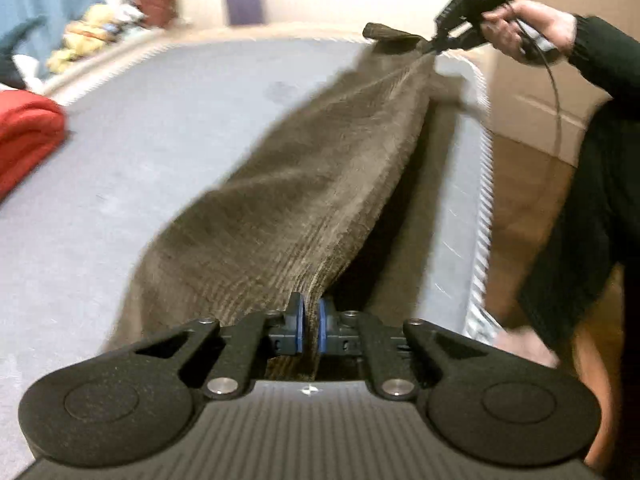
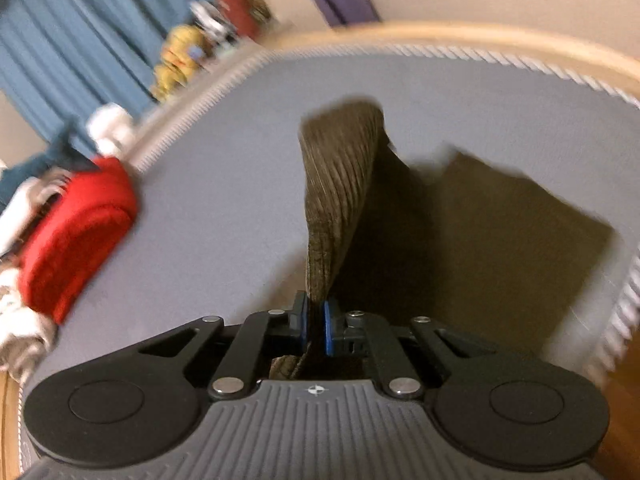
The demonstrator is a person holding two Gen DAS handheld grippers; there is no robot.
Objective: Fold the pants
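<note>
Hanging between both grippers above the mattress point(image 1: 160, 128), brown corduroy pants point(image 1: 304, 184) sagged soft and fairly heavy. Left gripper point(image 1: 311, 320) and right gripper point(image 2: 315, 322) each pinched an edge; hems grip best.

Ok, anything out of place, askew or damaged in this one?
Nothing damaged or spilled. The brown corduroy pants hang stretched between the left tongs and right tongs, both shut on the fabric, above the grey mattress. A folded red blanket sits at the mattress edge. Both views are motion-blurred.
</note>
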